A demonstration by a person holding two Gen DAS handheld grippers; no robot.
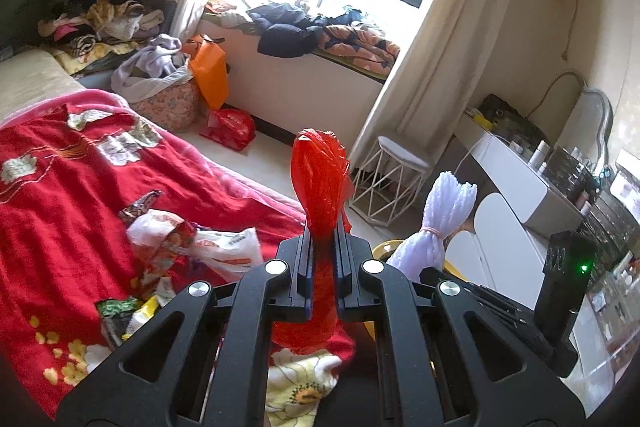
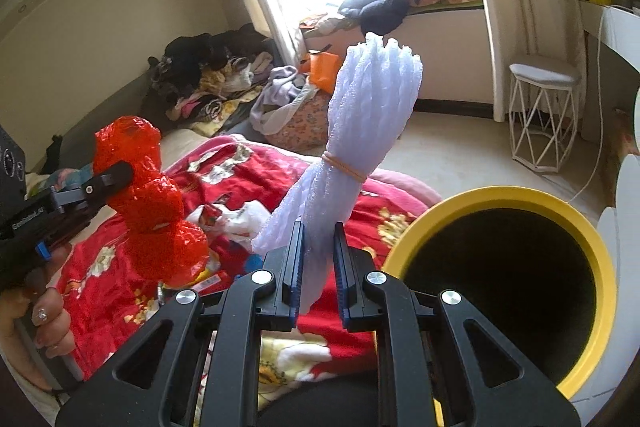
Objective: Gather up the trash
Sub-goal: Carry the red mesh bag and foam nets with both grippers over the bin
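My left gripper (image 1: 323, 233) is shut on a crumpled red plastic bag (image 1: 320, 179), which sticks up past the fingertips; the right wrist view shows the same red plastic bag (image 2: 148, 195) at the left, with the left gripper (image 2: 116, 179) on it. My right gripper (image 2: 318, 227) is shut on a white foam net bundle (image 2: 368, 107) tied with a rubber band, which also shows as the white foam net bundle (image 1: 440, 215) in the left wrist view. A yellow-rimmed bin (image 2: 600, 267) stands just right of the right gripper, its mouth dark. Wrappers and paper scraps (image 1: 188, 243) lie on the red bedspread (image 1: 60, 187).
A laundry basket (image 1: 168, 99), orange bag (image 1: 208, 71) and red bag (image 1: 230, 127) sit on the floor past the bed. A white wire stool (image 1: 384, 183) stands by the curtain, a white dresser (image 1: 516, 179) at right. A person's hand (image 2: 48, 323) holds the left gripper's handle.
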